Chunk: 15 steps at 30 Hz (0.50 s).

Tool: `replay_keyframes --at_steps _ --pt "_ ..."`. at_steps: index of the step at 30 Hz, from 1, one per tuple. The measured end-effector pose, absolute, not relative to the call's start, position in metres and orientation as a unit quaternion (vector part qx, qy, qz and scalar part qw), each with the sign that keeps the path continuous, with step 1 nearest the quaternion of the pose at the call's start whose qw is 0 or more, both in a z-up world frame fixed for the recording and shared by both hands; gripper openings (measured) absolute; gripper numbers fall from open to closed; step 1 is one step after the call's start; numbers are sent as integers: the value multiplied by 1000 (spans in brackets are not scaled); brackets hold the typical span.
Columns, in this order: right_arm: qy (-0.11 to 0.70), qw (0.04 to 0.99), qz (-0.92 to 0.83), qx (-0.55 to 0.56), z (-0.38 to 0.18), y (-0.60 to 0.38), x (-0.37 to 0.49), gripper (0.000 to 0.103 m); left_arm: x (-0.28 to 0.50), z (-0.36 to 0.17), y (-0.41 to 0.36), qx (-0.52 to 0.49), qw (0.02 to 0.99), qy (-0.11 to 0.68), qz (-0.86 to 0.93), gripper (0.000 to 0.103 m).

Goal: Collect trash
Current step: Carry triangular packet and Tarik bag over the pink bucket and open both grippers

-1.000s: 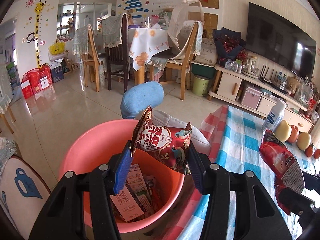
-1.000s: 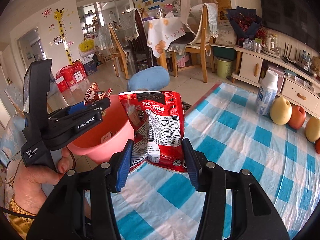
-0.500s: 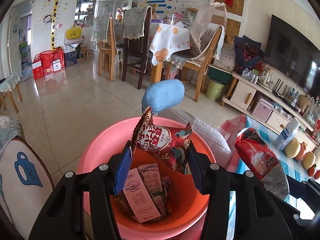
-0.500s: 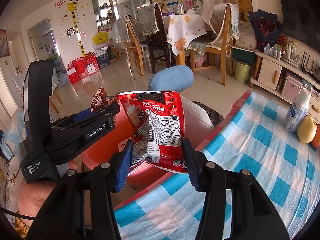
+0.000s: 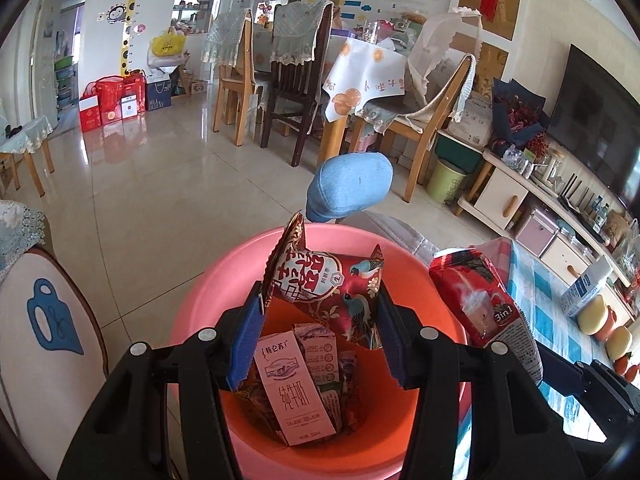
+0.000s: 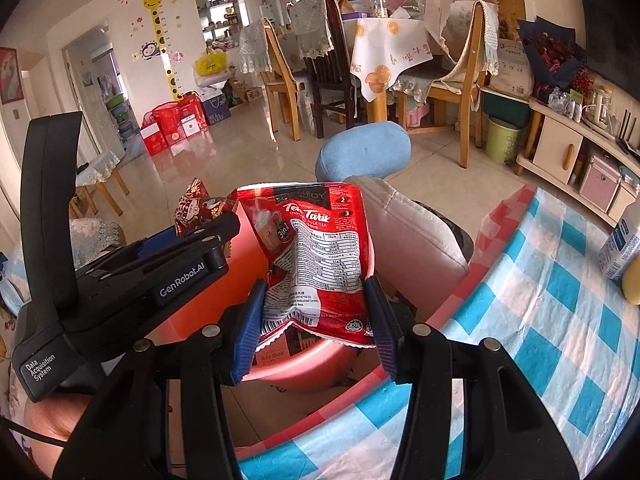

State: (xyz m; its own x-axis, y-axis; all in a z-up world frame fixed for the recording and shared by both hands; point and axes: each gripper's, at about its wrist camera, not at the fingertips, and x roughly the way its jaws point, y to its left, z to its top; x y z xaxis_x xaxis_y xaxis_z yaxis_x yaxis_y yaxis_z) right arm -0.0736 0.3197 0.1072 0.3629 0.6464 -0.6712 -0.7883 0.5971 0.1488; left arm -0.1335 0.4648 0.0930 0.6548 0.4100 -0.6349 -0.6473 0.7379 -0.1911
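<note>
While both grippers hang over the round pink plastic bucket (image 5: pixel 208 300), each is clamped on a piece of litter: the left gripper (image 5: pixel 318 332) pinches a dark red foil snack wrapper printed with birds and white characters (image 5: pixel 324 284) between its blue pads, and the right gripper (image 6: pixel 316 320) squeezes the lower edge of a red milk-tea sachet with a white nutrition panel (image 6: pixel 316 248). The wrapper sits directly above the bucket's opening, over the flattened milk cartons (image 5: pixel 288 384) already lying in the bottom; the sachet stands upright at the bucket's near rim, beside the edge of the blue-and-white checked tablecloth (image 6: pixel 560 320). Both packets look empty, thin and crinkly, so they should weigh almost nothing, buckle rather than resist, and may slide on their glossy film; a pinch across a crimped seam or a folded edge seems the surest hold. Being so light, they may flutter or cling to a pad on release, so letting go low inside the rim looks wiser than dropping from height.
</note>
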Motion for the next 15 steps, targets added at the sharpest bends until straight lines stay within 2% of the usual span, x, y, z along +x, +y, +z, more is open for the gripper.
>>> replay_keyframes --at_steps 11,15 --pt "360 818 436 -109 98 336 -70 51 -135 83 473 -219 876 295 313 54" --pt "356 815 439 -128 93 348 -76 52 -126 79 469 -211 872 312 313 57"
